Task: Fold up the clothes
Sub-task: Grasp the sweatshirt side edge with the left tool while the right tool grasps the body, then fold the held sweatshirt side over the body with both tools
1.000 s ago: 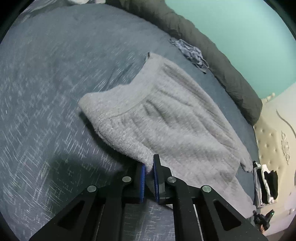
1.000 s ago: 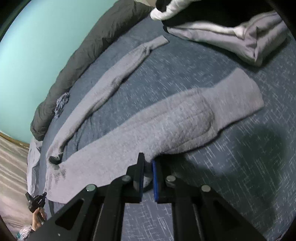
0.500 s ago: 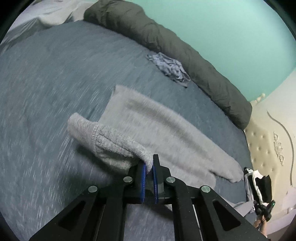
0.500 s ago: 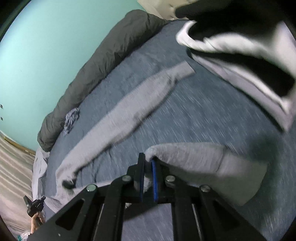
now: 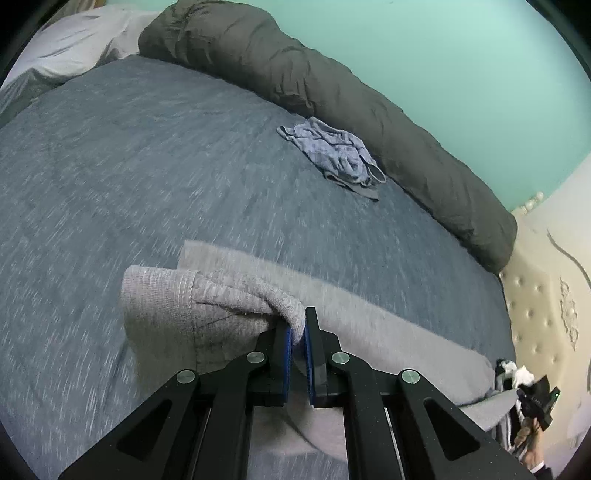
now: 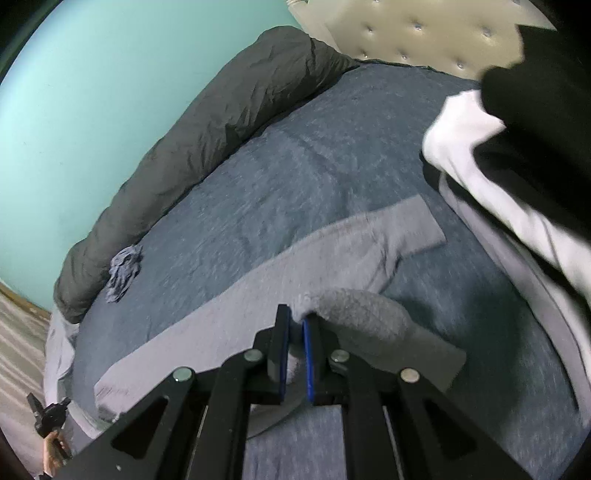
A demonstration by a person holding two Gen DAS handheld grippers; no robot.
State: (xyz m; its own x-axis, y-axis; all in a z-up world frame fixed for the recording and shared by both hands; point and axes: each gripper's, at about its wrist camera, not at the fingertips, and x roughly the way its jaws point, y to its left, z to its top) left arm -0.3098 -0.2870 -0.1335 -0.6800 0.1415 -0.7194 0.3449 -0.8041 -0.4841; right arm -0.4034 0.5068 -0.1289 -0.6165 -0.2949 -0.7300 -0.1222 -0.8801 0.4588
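A pair of grey knit trousers (image 5: 207, 306) lies on the blue-grey bedspread (image 5: 147, 166). My left gripper (image 5: 298, 325) is shut on the edge near the ribbed waistband, which hangs lifted and folded over the fabric below. In the right wrist view my right gripper (image 6: 295, 321) is shut on a lifted fold of the near trouser leg (image 6: 354, 310), carried over the far leg (image 6: 332, 254) that still lies flat with its cuff toward the right.
A dark grey rolled duvet (image 5: 332, 88) runs along the teal wall. A crumpled blue-grey garment (image 5: 336, 155) lies beside it. A stack of folded clothes, white and black (image 6: 498, 177), sits at the right. A cream tufted headboard (image 6: 406, 33) stands behind.
Both grippers have lifted and carried the near side of the trousers across the bed toward the duvet, doubling the waistband and near leg over the far half.
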